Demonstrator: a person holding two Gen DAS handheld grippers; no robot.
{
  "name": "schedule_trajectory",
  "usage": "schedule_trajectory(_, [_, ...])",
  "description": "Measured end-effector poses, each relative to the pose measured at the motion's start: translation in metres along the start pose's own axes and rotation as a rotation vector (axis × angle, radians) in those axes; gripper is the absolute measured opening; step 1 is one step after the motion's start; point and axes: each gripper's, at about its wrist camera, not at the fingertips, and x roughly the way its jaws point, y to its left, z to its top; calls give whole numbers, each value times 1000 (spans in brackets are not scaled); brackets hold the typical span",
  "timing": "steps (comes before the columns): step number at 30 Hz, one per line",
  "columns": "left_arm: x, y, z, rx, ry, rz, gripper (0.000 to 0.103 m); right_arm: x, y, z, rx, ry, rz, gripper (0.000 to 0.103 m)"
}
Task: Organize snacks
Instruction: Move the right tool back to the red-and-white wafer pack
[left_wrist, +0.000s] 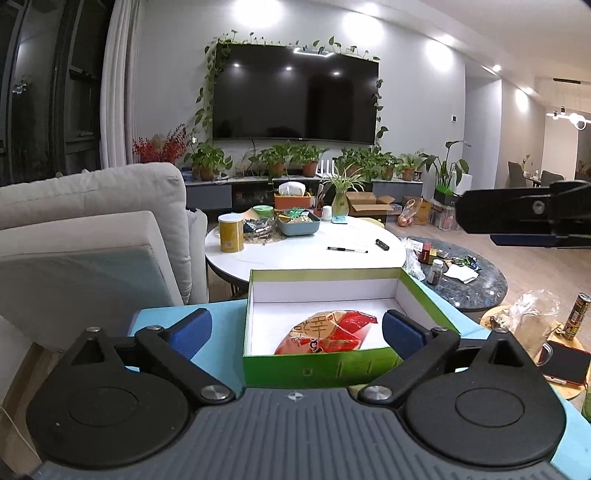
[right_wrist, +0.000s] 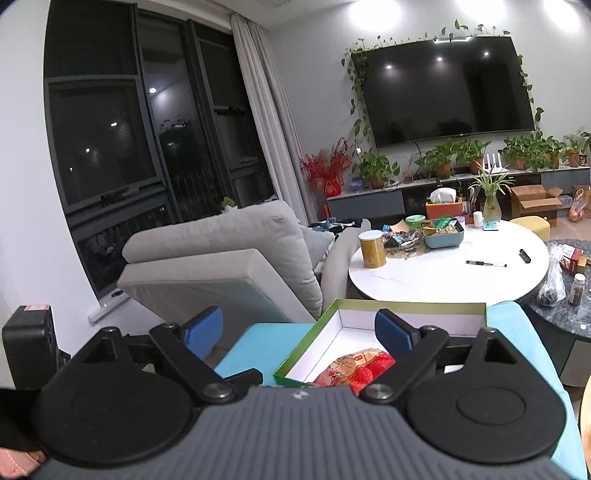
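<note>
A green box (left_wrist: 258, 295) with a white inside stands open on a light blue surface (left_wrist: 221, 317). One red and orange snack bag (left_wrist: 328, 332) lies in its near part. My left gripper (left_wrist: 295, 328) hovers over the box's near edge, jaws wide open and holding nothing. In the right wrist view the same box (right_wrist: 406, 317) and snack bag (right_wrist: 354, 365) sit low and right of centre. My right gripper (right_wrist: 299, 332) is open above the box's left corner, nothing between its blue pads. More snacks fill a teal basket (left_wrist: 299, 225) on the white round table (left_wrist: 295, 254).
A yellow can (left_wrist: 231, 232), a pen (left_wrist: 347, 250) and loose packets lie on the white table. A grey sofa (left_wrist: 92, 229) stands left. A dark stone table (left_wrist: 469, 284) with bottles is right, a red phone (left_wrist: 565, 363) nearer.
</note>
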Motion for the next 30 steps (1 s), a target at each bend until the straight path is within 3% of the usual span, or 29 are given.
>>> schedule_trajectory(11, [-35, 0, -23, -17, 1, 21, 102, -27, 11, -26, 5, 8, 8, 51])
schedule_trajectory(21, [-28, 16, -71, -81, 97, 61, 102, -11, 17, -65, 45, 95, -3, 51])
schedule_trajectory(30, [-11, 27, -97, -146, 178, 3, 101, 11, 22, -95, 70, 205, -31, 51])
